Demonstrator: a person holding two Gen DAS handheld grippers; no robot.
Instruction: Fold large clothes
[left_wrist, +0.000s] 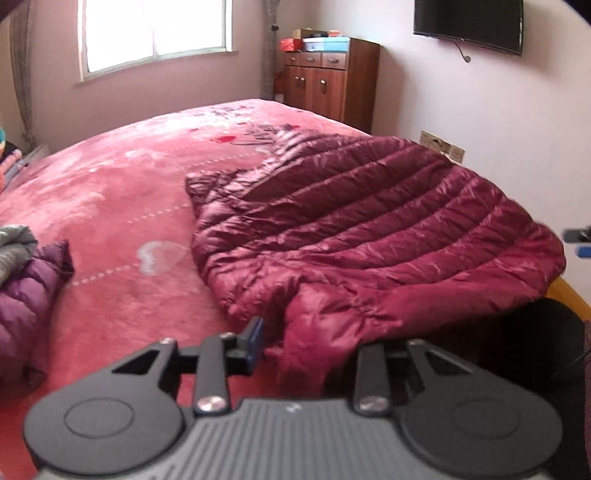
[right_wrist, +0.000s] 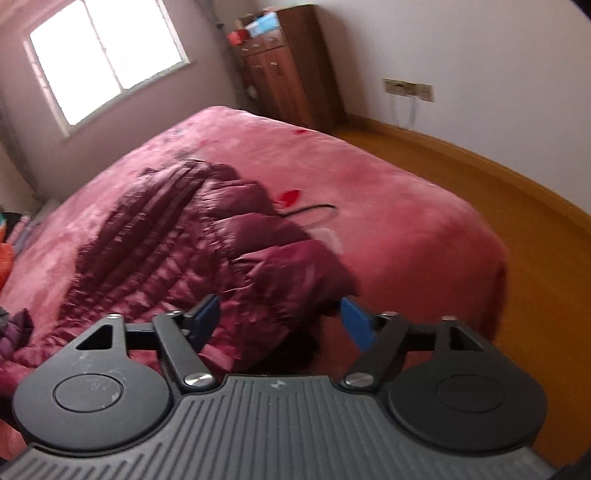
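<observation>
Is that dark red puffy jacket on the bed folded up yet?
Not neatly. The jacket lies mostly spread across the bed, with only its near edge bunched over.

My left gripper is black, with round hubs and silver screws. My right gripper adds blue pads and a ribbed grey body.

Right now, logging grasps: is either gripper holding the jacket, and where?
Nothing held: left gripper and right gripper are open at the jacket hem.
</observation>
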